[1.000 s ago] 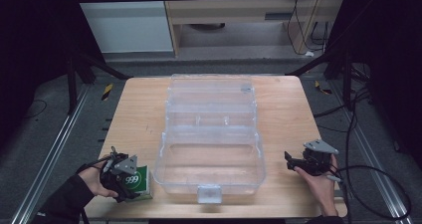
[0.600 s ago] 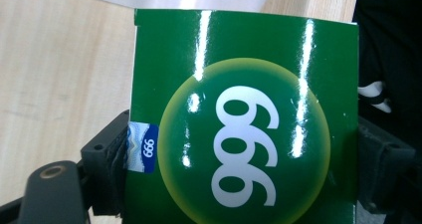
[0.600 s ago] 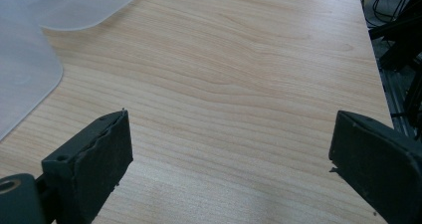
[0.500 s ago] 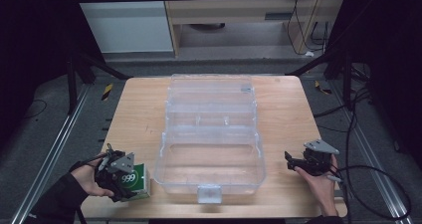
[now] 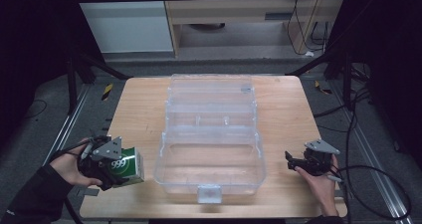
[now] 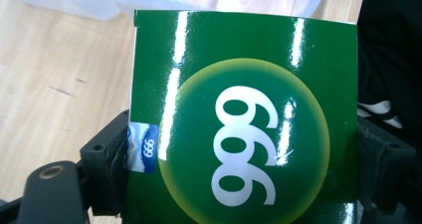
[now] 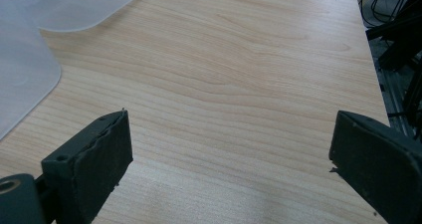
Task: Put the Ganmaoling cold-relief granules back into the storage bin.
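Note:
A green box point(image 5: 125, 165) marked 999 hangs just above the table's near left corner, with my left gripper point(image 5: 115, 173) shut on it. Seen from the left gripper view, the green box point(image 6: 244, 129) fills the space between the two black jaws, which press on its sides. A clear plastic organiser case point(image 5: 211, 129) lies open in the middle of the wooden table point(image 5: 139, 104). At the near right my right gripper point(image 5: 290, 161) rests low over the wood, and in the right gripper view its jaws point(image 7: 229, 169) stand wide apart with bare table between them.
The case's clear lid point(image 5: 211, 89) lies flat toward the far edge. Its corner point(image 7: 25, 74) is to the left of the right jaws. Cables point(image 5: 368, 179) trail off the table's right side. A black-and-yellow object point(image 5: 107, 91) lies on the floor at the left.
My left gripper has lifted the green box off the table and tilted it so its 999 face shows more. The right gripper has not moved.

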`<state>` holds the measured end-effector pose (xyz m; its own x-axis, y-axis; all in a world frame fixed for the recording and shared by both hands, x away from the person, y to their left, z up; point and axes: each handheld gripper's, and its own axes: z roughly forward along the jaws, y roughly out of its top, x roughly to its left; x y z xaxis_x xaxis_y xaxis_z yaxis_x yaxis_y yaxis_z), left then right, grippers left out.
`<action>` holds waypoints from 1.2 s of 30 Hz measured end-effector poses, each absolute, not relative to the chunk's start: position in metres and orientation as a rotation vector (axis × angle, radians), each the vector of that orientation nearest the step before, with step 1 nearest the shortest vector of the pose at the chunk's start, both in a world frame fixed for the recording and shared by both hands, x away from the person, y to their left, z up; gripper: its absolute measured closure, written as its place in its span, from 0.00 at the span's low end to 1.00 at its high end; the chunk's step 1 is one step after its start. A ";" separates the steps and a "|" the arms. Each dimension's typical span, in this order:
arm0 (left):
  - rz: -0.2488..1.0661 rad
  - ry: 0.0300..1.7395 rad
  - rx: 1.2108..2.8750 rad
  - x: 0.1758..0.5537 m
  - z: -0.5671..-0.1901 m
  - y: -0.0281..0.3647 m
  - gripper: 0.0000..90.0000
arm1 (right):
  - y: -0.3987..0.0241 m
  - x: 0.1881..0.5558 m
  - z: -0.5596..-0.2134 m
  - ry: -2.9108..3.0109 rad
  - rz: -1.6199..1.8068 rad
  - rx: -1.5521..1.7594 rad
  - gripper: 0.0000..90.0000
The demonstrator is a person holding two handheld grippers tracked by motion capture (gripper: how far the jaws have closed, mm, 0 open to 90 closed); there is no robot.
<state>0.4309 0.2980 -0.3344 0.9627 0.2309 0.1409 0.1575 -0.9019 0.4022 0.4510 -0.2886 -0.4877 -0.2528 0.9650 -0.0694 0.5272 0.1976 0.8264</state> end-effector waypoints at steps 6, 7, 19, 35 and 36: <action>0.282 0.258 2.705 0.431 -0.320 0.292 0.16 | -0.289 0.451 -0.488 1.869 0.930 1.386 0.04; 0.286 0.255 2.707 0.431 -0.318 0.291 0.16 | -0.290 0.451 -0.488 1.870 0.928 1.384 0.04; 0.296 0.192 2.695 0.440 -0.300 0.265 0.16 | -0.290 0.451 -0.488 1.870 0.923 1.381 0.04; 0.272 0.083 2.691 0.455 -0.298 0.219 0.16 | -0.291 0.451 -0.488 1.868 0.923 1.381 0.04; 0.272 0.083 2.691 0.455 -0.298 0.219 0.16 | -0.291 0.451 -0.488 1.868 0.923 1.381 0.04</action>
